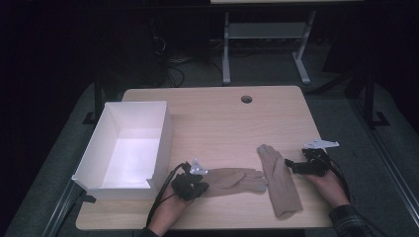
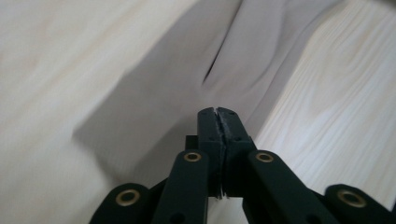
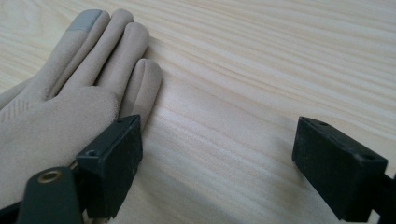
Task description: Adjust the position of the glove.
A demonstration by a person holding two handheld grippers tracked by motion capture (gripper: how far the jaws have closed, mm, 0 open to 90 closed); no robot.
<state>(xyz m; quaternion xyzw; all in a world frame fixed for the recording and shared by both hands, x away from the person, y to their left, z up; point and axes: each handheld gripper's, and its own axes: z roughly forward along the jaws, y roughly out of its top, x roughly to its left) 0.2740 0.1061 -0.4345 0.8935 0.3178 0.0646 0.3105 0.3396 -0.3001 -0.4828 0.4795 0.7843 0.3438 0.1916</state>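
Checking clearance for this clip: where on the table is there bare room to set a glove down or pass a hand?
The wide bare wood behind the two gloves, between the white box and the right edge up to the cable hole, is free. The near strip is crowded by both gloves, the left tongs and right tongs.

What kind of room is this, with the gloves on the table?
Probably a lab or workshop set up for recording. A plain wooden table holds just two beige gloves and a white box, a tangle of cables lies on the floor behind, and another desk's frame stands farther back.
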